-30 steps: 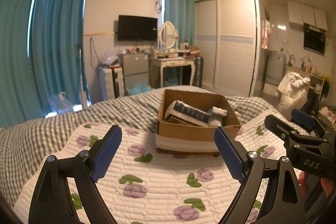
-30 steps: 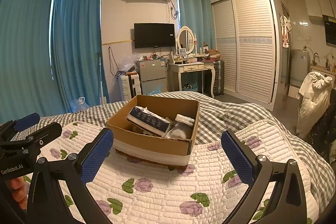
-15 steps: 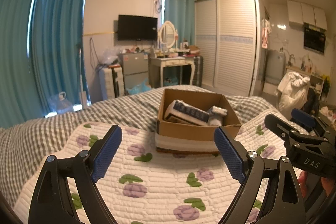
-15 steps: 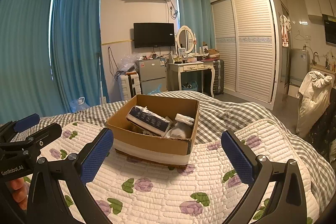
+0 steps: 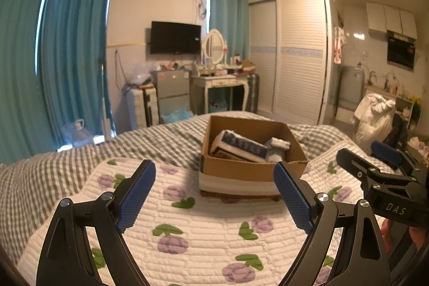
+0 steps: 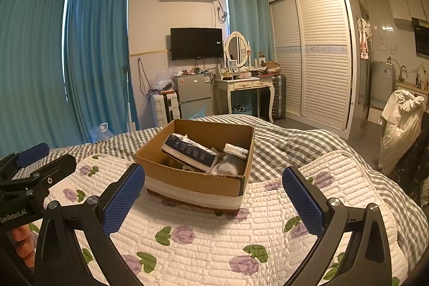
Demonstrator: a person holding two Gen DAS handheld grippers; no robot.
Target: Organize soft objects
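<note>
Nothing has moved: left claw (image 5: 214, 180) and right claw (image 6: 213, 182) hover wide-open before the box (image 6: 198, 178).

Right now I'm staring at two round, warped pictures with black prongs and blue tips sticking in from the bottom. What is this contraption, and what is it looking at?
There is no robot here. A person holds one hand tool in each hand, each with two jaws lined with blue pads. A wide-angle camera on each tool looks forward along the jaws, which is why the room bends.

One picture comes from the left gripper, the other from the right gripper. Each also catches its neighbour at the edge. Both are open and hold nothing.

They hang over a white floral quilt on a bed. On it stands an open cardboard box with a navy-and-white soft pack and some pale bundles inside.
</note>
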